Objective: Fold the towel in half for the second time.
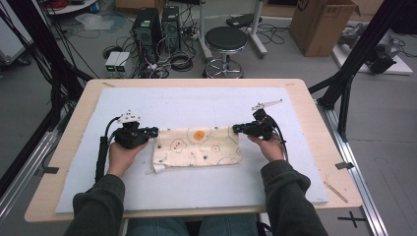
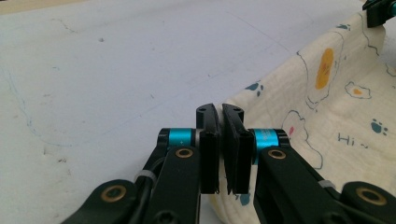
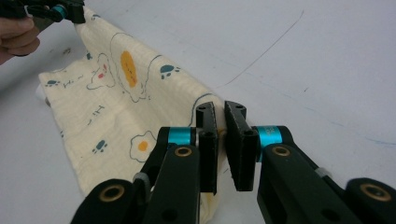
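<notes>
Since each of its far corners is pinched by a gripper, the cream-coloured rectangular muslin cloth printed with fried eggs and paw marks (image 1: 196,146) is taken here as the landmark; all places below are given relative to it.

Nearest, on the person's side of the cloth: two forearms in dark green sleeves, each hand wrapped round a gripper body. A small white tag pokes out at the cloth's near left corner.

At the cloth's far left corner: the left gripper (image 1: 153,132), jaws drawn almost together on the fabric edge, which in the left gripper view (image 2: 223,154) runs up between the black pads. At its far right corner: the right gripper (image 1: 236,129), jaws likewise narrowed on the hem, as the right gripper view (image 3: 221,149) shows. The matched grips probably serve to keep that far edge taut and raised, ready for a fold or a pull; the near edge lies flat.

Beneath the cloth: a pale blue-white foam mat (image 1: 206,98) over a light wooden table (image 1: 314,123). The cloth sits around the mat's middle.

Beyond the cloth, off the table: a round black stool (image 1: 225,40), two black computer towers (image 1: 156,27) among cables, and an open brown cardboard box (image 1: 320,23); what is inside it cannot be told.
</notes>
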`<act>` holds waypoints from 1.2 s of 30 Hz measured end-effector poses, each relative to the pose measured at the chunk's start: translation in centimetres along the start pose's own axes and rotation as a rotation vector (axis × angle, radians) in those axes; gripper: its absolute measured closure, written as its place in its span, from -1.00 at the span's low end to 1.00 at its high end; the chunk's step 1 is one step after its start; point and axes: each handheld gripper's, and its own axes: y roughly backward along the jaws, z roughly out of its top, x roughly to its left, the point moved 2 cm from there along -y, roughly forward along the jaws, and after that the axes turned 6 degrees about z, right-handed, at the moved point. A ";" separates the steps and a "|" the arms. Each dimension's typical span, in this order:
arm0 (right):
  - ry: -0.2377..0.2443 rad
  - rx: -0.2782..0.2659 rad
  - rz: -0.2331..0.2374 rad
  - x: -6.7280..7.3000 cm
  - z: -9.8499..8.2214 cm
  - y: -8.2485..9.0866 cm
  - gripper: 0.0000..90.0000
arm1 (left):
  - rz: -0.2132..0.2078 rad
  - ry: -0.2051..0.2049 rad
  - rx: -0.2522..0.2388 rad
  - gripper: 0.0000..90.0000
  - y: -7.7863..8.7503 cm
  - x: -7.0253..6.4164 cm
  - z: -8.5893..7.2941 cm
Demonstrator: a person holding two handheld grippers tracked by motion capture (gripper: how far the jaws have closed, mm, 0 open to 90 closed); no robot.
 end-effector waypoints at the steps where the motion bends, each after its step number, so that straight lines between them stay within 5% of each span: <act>1: 0.005 0.001 0.000 0.1 0.0 0.1 0.86 | -0.004 -0.002 0.002 0.89 0.1 0.0 0.0; 23: 0.038 -0.022 0.040 1.8 -0.6 1.0 0.86 | -0.040 0.010 -0.045 0.89 1.5 -0.4 -0.9; 36: 0.071 -0.021 0.048 2.8 -1.0 1.5 0.86 | -0.054 -0.019 -0.044 0.87 2.2 -1.2 -1.4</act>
